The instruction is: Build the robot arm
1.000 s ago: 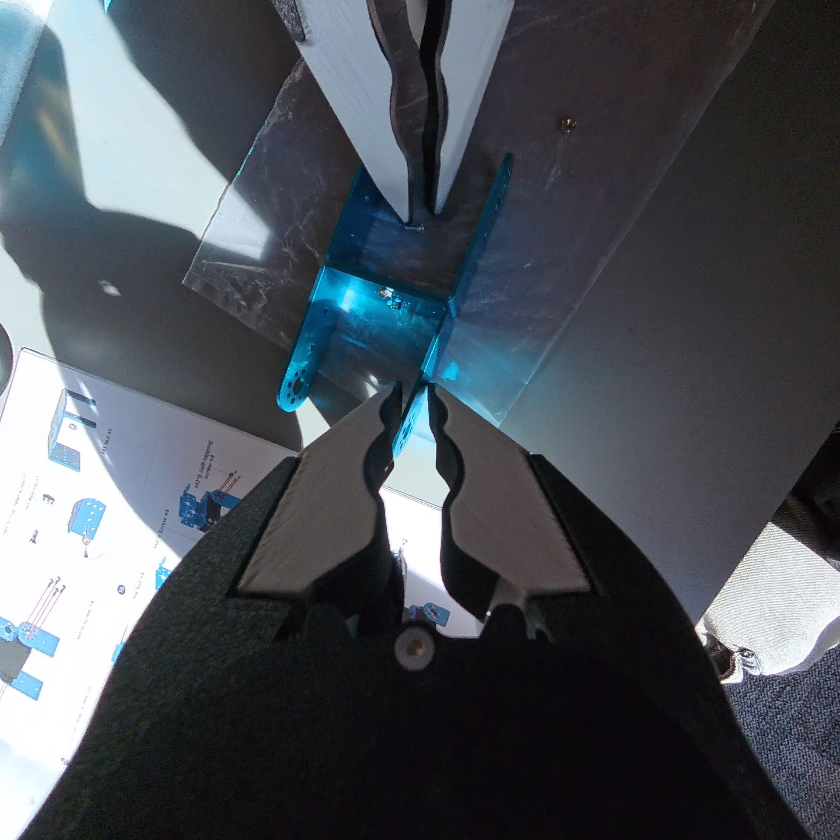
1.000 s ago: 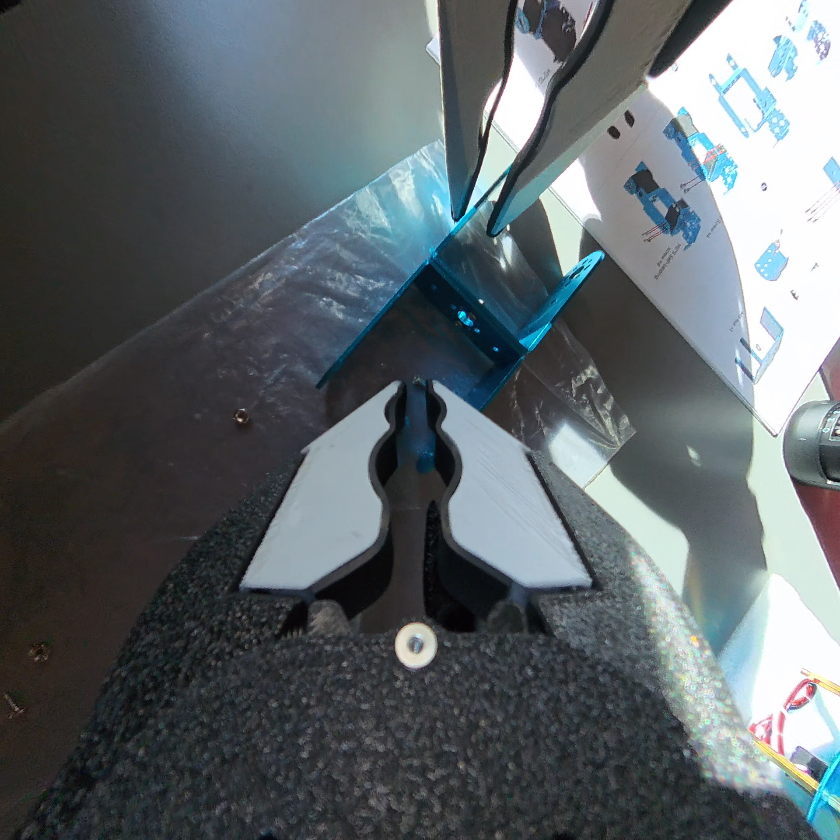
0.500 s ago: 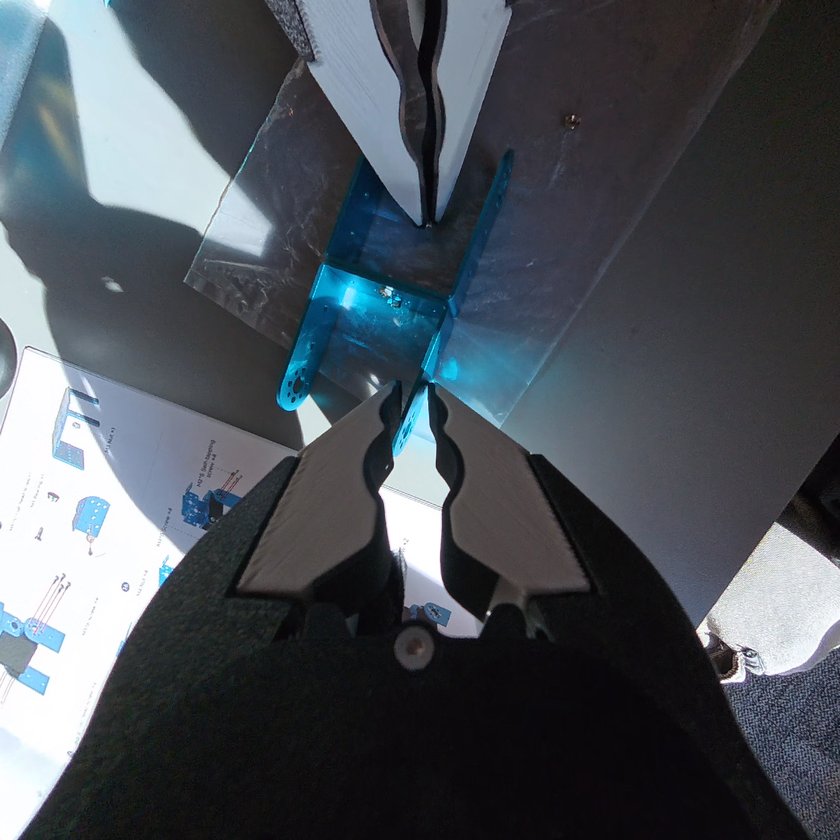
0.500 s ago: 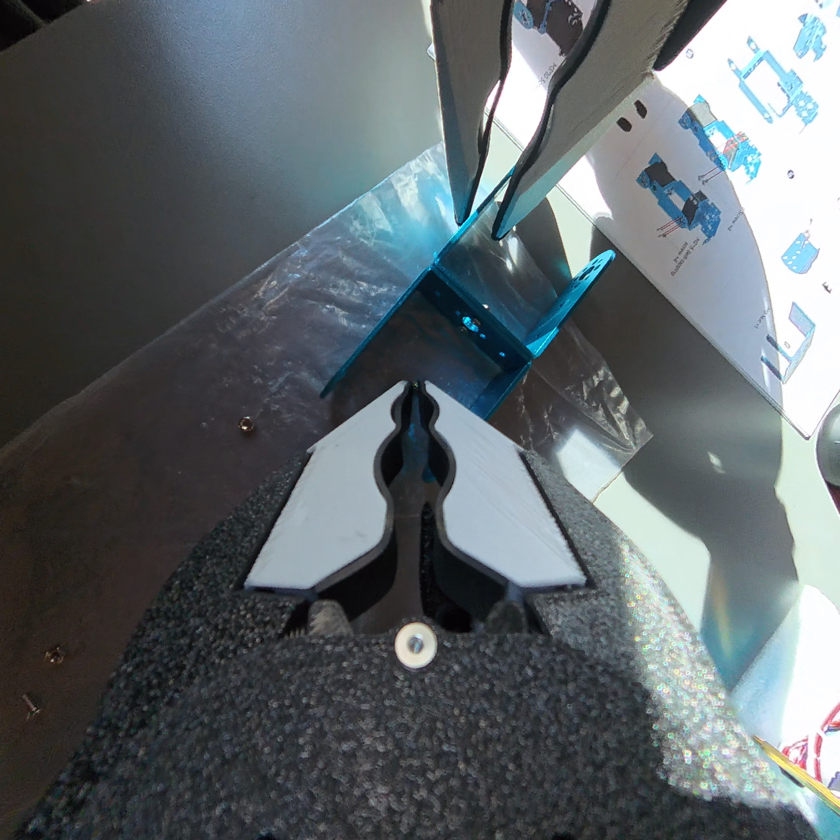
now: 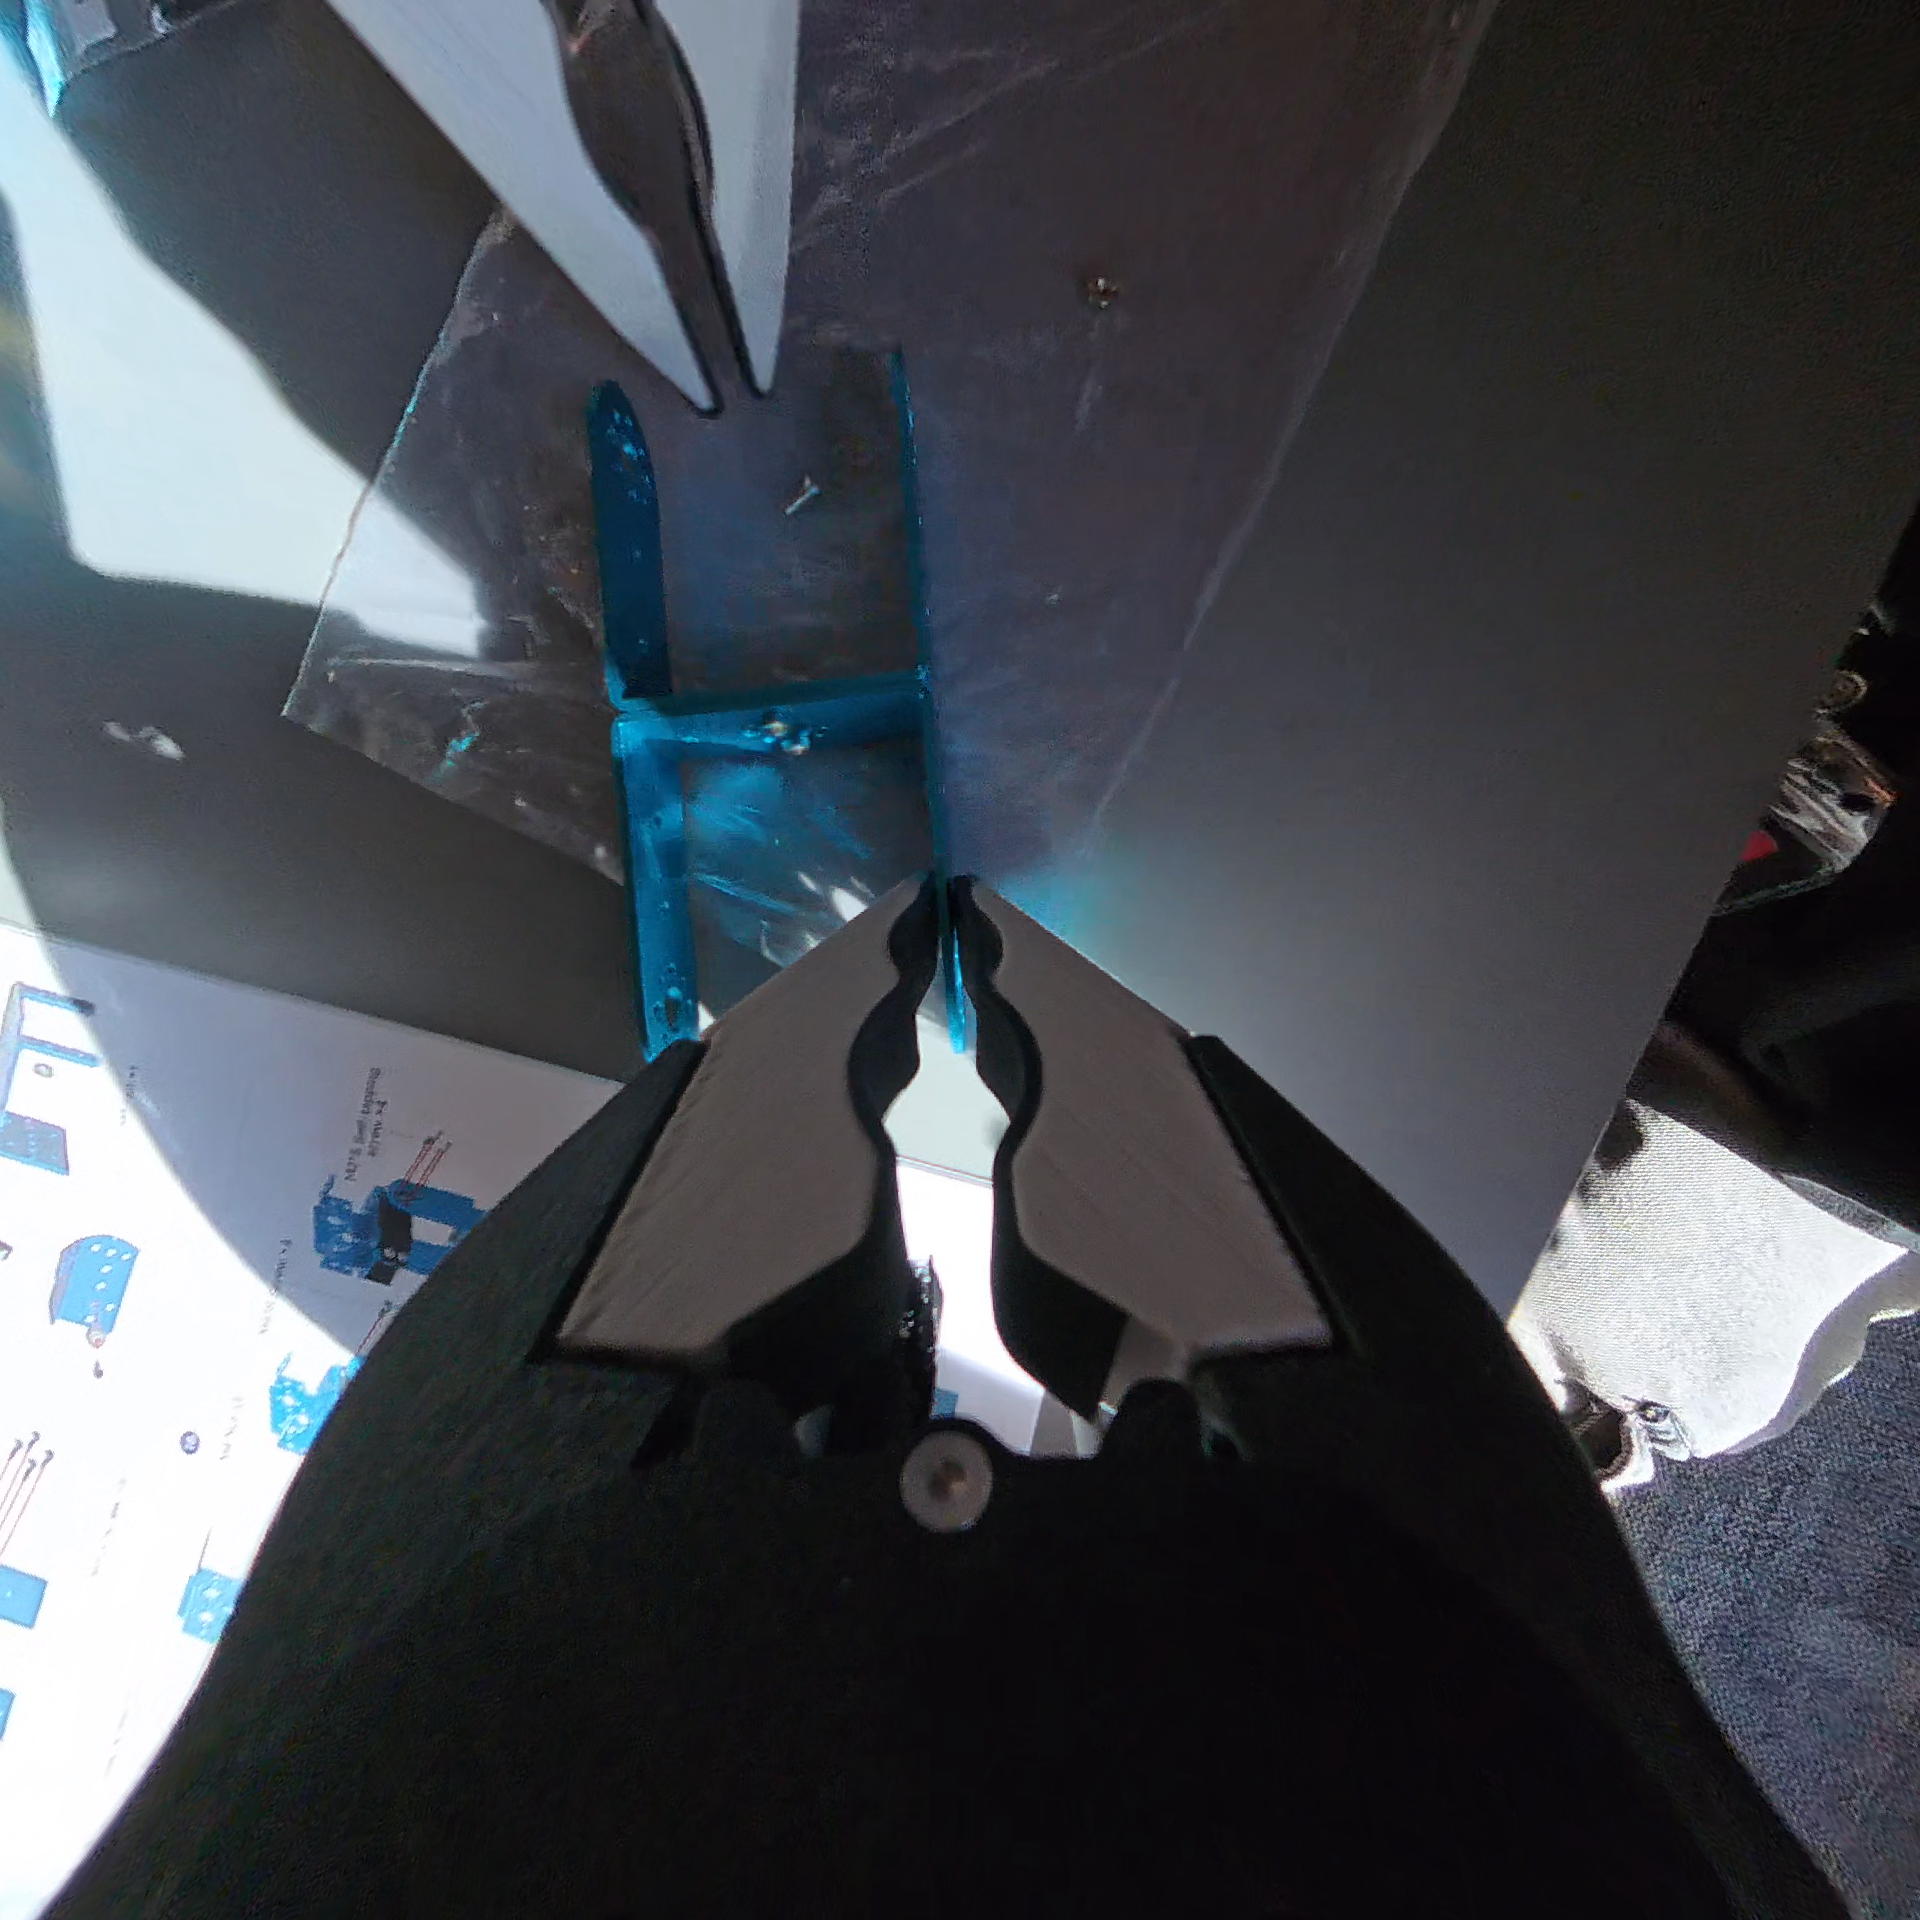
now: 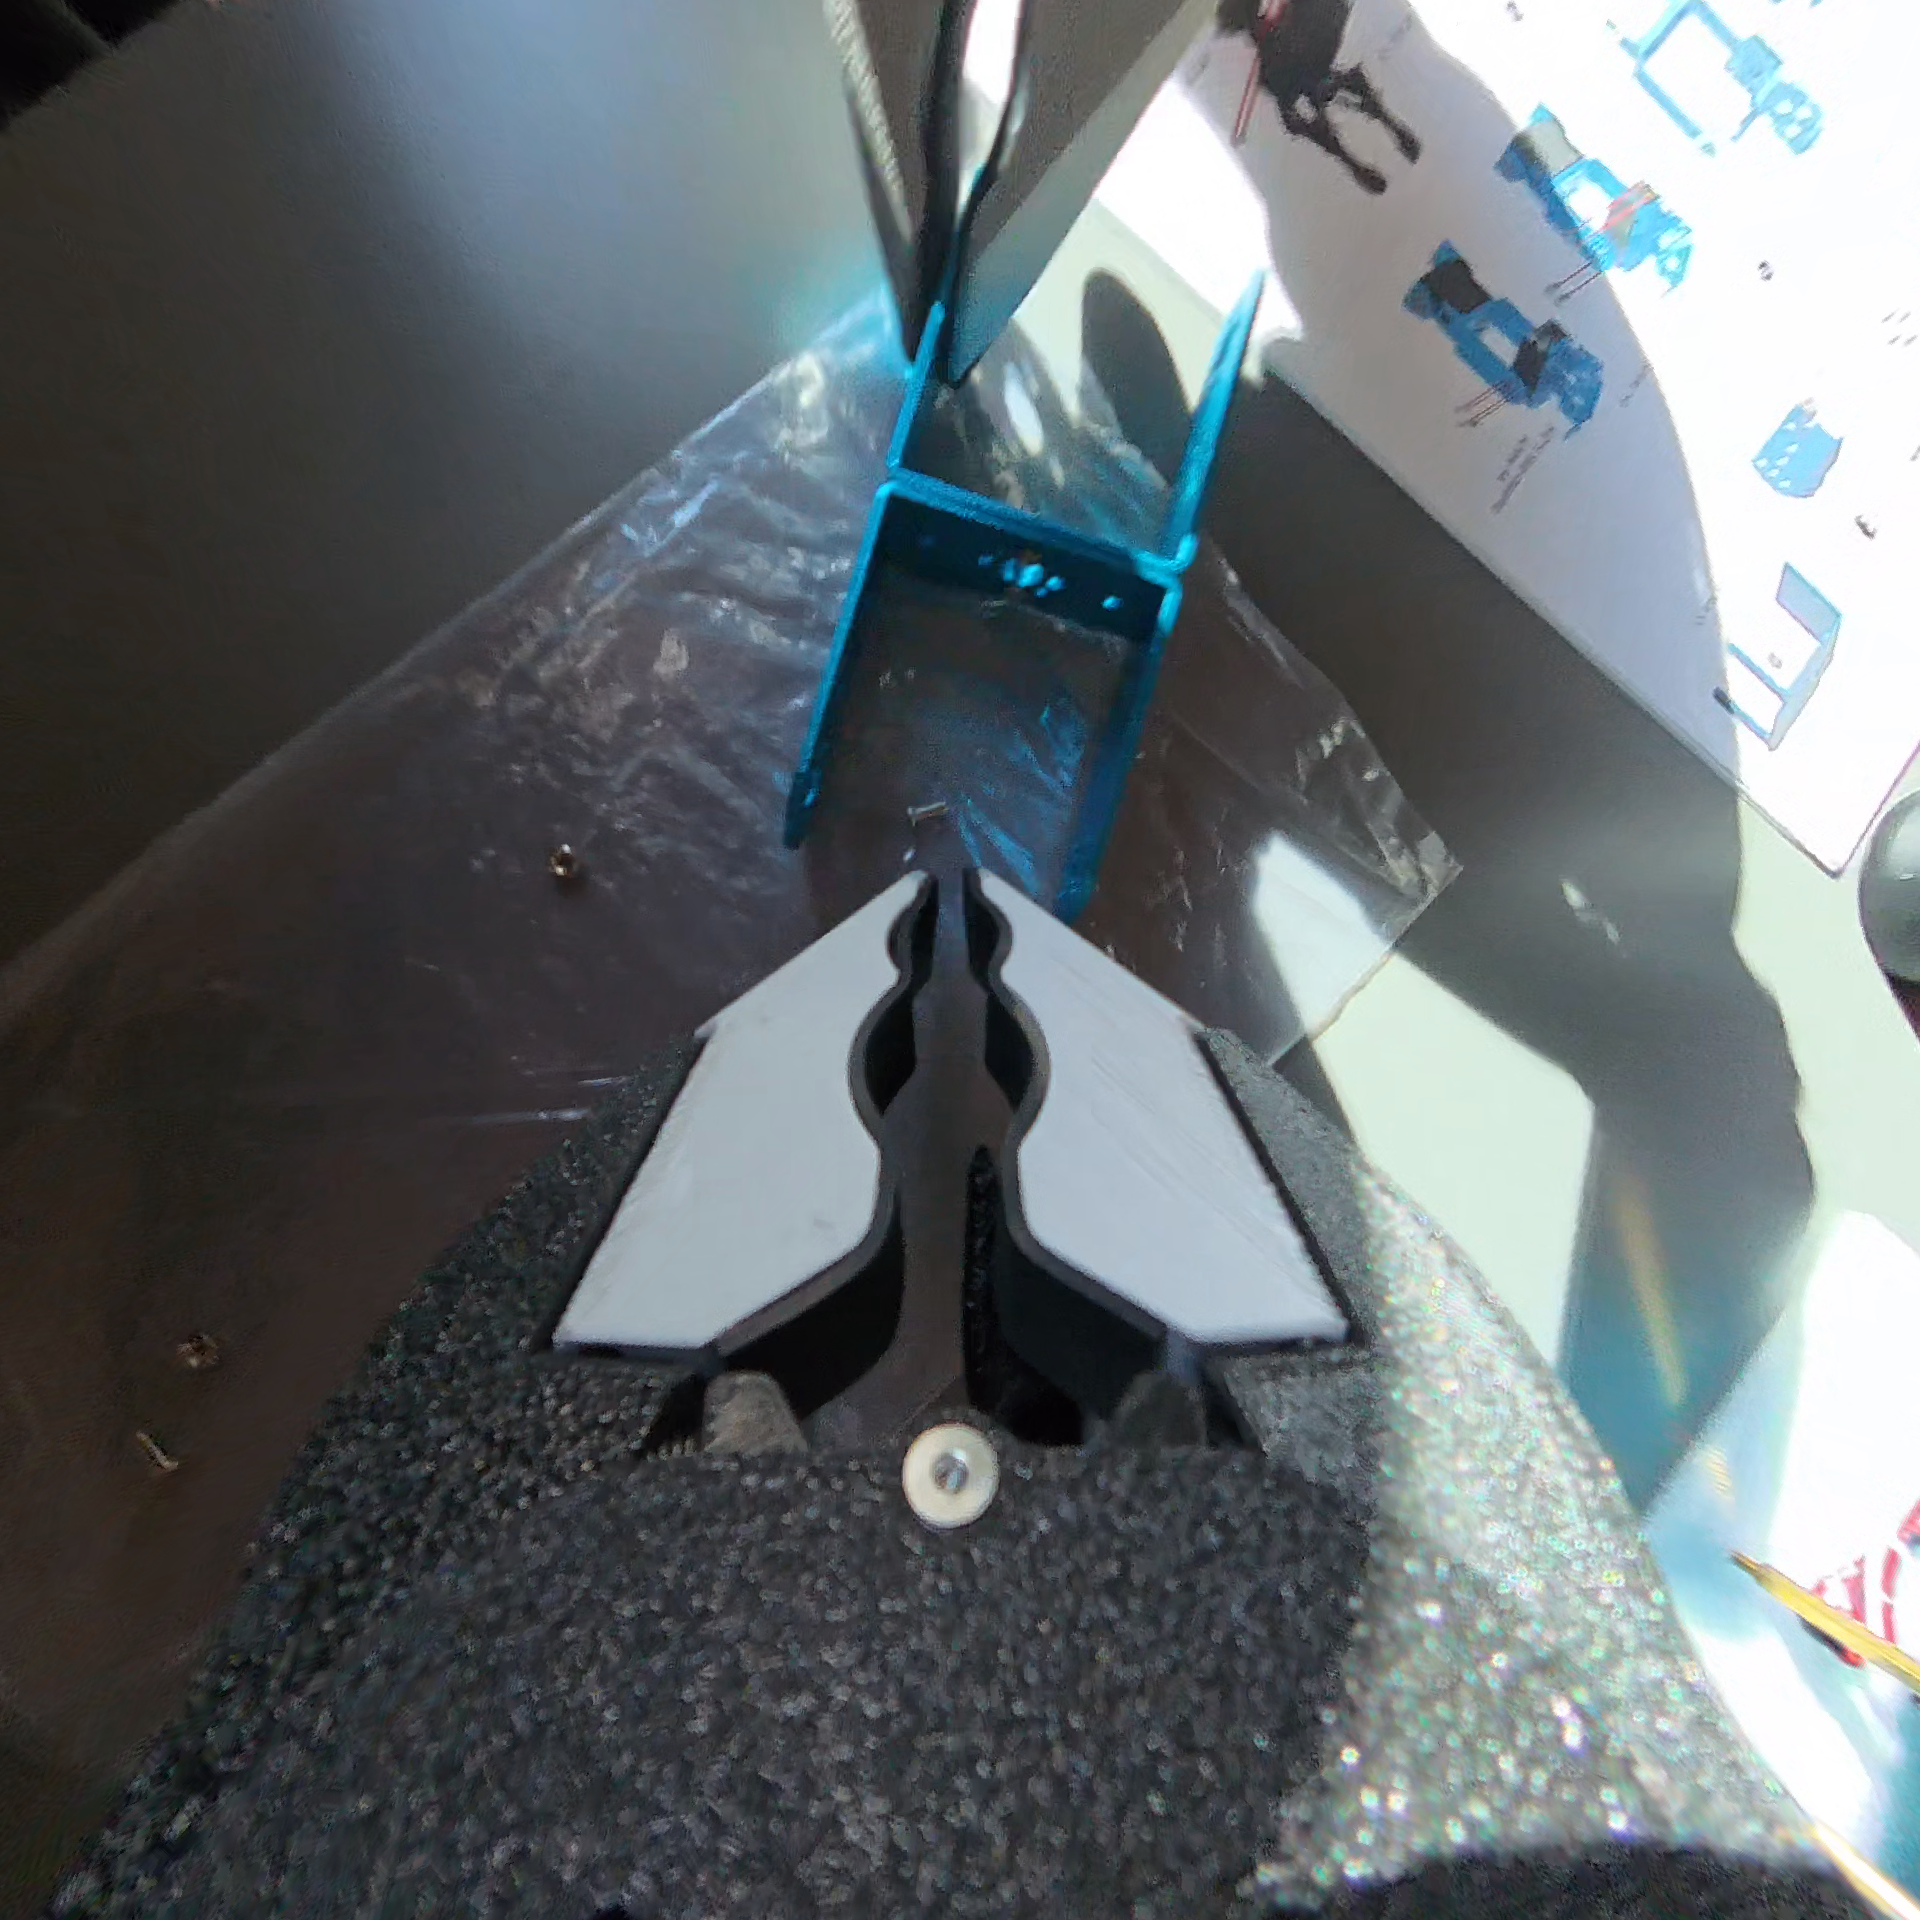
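Note:
A blue metal bracket (image 5: 769,717), two U-shaped pieces joined back to back, sits on a clear plastic bag (image 5: 436,623) on a dark mat. My left gripper (image 5: 940,894) is shut on the end of the bracket's right-hand arm. It also shows at the top of the right wrist view (image 6: 935,353), pinching that arm. My right gripper (image 6: 948,883) is just off the bracket's (image 6: 997,582) near end, jaws a narrow gap apart, holding nothing. A small screw (image 6: 925,816) lies just ahead of its tips. In the left wrist view the screw (image 5: 800,499) lies between the bracket's far arms, below the right gripper (image 5: 732,390).
A white instruction sheet with blue drawings (image 5: 208,1195) lies next to the bag, also in the right wrist view (image 6: 1558,312). Loose small screws or nuts lie on the mat (image 6: 562,860) (image 6: 197,1349). The table edge and grey fabric (image 5: 1714,1299) are at the right. Across from one pair of fingers to the other is roughly 10 cm.
The bracket has swung round in my left gripper so its arms point straight away. My right gripper's tips have parted and drawn back; a small screw now lies on the bag.

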The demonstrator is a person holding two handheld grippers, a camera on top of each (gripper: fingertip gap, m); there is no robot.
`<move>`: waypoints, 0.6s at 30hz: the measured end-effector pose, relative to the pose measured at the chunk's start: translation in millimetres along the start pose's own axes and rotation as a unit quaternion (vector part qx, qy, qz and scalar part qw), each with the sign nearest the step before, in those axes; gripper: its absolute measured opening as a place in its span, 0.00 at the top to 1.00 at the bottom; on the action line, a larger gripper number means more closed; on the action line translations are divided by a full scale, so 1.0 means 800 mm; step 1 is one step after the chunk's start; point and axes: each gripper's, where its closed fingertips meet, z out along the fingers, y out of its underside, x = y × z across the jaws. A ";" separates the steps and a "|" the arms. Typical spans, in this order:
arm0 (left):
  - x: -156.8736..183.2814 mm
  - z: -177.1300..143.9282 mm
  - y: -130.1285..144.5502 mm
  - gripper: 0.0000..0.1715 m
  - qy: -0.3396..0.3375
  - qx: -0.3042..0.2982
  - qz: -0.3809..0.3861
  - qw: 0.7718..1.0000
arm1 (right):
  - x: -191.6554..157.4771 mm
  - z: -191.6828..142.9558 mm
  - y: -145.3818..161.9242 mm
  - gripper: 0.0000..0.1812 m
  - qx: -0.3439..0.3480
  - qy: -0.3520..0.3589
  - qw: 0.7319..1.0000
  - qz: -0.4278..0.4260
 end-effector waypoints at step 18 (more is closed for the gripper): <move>-0.009 -0.009 0.023 0.91 -0.065 -0.037 -0.028 0.997 | -0.002 0.007 -0.017 0.93 0.082 0.115 0.965 0.221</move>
